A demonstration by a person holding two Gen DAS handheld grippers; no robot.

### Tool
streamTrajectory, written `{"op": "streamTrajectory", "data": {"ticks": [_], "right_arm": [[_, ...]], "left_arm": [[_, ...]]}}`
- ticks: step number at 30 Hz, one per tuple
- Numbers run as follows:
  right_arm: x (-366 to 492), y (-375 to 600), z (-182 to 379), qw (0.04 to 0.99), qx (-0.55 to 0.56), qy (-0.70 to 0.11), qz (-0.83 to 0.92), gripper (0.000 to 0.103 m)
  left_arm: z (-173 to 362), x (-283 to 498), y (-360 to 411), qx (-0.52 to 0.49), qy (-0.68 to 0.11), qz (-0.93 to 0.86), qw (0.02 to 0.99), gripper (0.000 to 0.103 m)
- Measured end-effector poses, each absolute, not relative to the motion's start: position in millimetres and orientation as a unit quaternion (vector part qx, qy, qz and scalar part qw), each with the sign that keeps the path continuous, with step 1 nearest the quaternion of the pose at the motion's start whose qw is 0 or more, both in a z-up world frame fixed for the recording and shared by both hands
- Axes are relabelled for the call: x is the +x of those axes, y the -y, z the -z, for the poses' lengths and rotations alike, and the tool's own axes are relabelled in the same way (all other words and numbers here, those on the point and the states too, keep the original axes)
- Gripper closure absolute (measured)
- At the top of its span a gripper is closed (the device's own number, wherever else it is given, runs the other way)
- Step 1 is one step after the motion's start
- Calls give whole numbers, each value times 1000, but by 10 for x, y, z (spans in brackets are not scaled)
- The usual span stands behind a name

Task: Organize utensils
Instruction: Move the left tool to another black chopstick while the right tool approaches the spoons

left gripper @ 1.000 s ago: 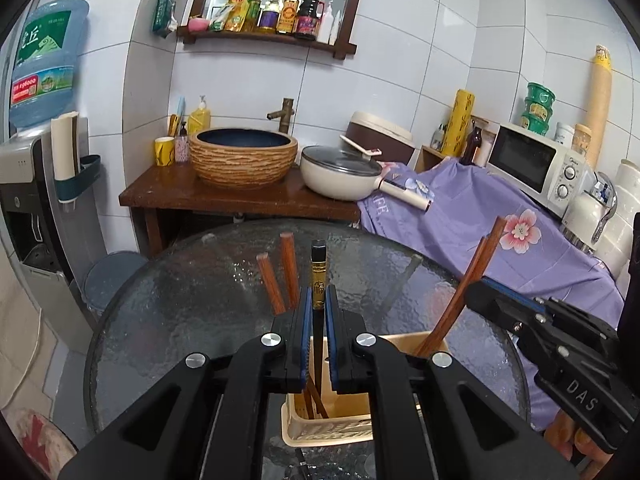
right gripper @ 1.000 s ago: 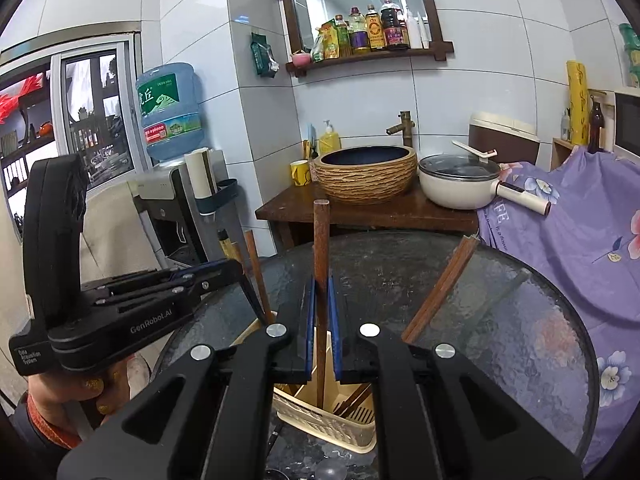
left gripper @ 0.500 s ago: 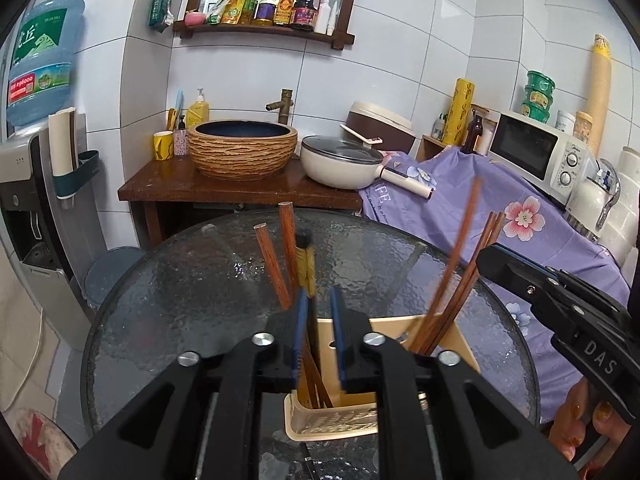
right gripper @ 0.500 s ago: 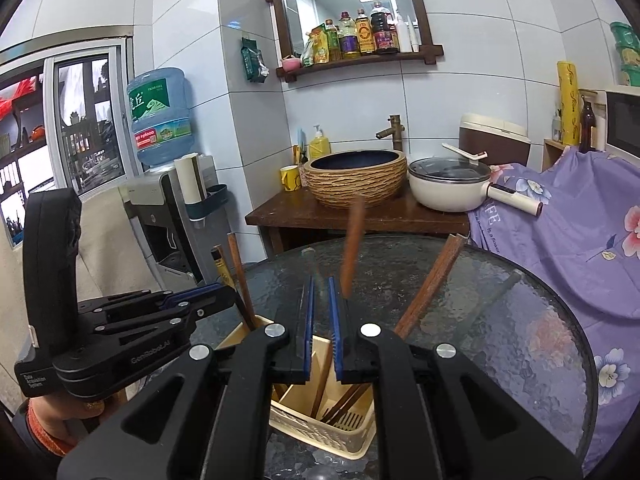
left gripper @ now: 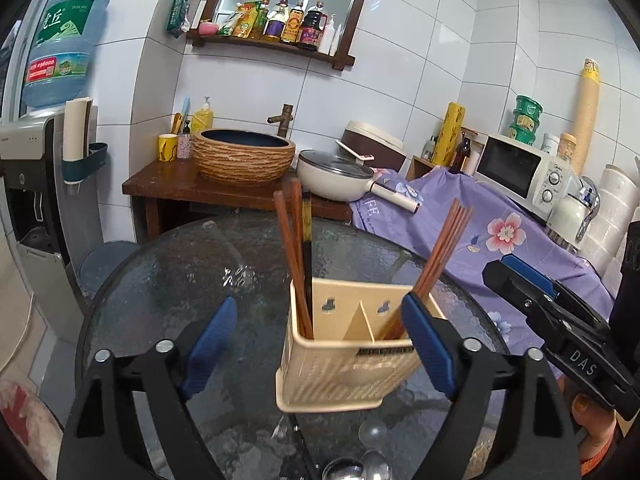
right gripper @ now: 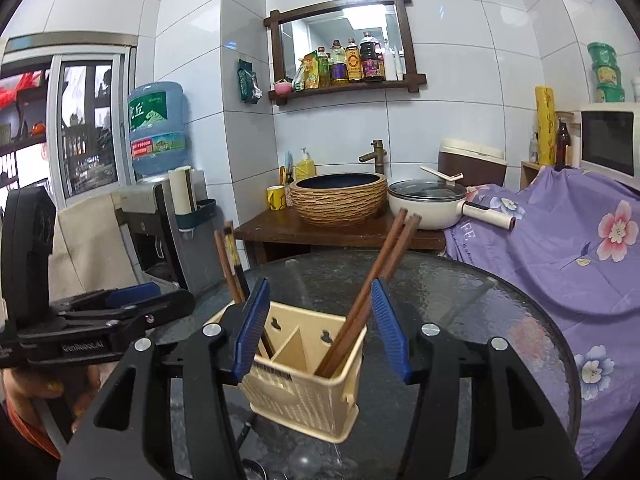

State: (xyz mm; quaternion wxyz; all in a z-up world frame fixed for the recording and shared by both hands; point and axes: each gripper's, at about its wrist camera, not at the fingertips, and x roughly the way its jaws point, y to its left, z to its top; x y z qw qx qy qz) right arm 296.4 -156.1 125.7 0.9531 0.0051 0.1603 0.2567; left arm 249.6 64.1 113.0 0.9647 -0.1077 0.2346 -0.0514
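My left tongs (left gripper: pixel 320 344) stand wide apart with nothing gripped; they have just been opening, and the cream plastic two-compartment utensil holder (left gripper: pixel 340 376) sits between their blue pads without either pad pressing on it. My right tongs (right gripper: pixel 320 328) are about half spread, also just opened and empty, framing the same holder in the lower middle of their view.

The holder stands on the round, dark textured-glass table (left gripper: pixel 168 280) that fills the lower half of both views. In the left wrist view its left compartment holds reddish-brown wooden chopsticks (left gripper: pixel 294 256) along with one dark chopstick with a yellow band; the right compartment holds a leaning bunch of brown chopsticks (left gripper: pixel 444 248).

Behind the table, at frame centre, a dark wooden washstand (left gripper: pixel 168 184) carries a woven-look basin (left gripper: pixel 244 156) and a cream lidded pan (left gripper: pixel 336 174). White tiles cover the walls. A wooden-framed mirror shelf (left gripper: pixel 276 8) with bottles hangs at the top, a blue water jug (left gripper: pixel 60 48) sits upper left, and a white microwave (left gripper: pixel 520 168) rests on a purple flowered cloth (left gripper: pixel 480 232) at right.
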Motion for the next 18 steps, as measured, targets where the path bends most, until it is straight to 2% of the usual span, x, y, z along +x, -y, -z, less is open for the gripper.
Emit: {"op": "streamTrajectory", "data": {"ticks": [6,9,13,16,18], "right_arm": [[2730,1706,-963,951,23,-182,-249,47],[2692,1776,-756,944,42,-216,-248,43],[2681,1784,-490,935,37,-254,-243,42],[2688,1758,-297,928,31,-284,-238,43],[2686,1739,-170,922,30,-304,-238,43]], "left_arm": [[-826,2238,-669,-100,-255,38,961,9],[-607,2212,-667,-92,-286,30,953,8],[-304,2214,-736,-101,-323,18,941,8],[-96,2225,-758,-110,-349,13,931,12],[-9,2226,-747,-111,-361,15,926,26]]}}
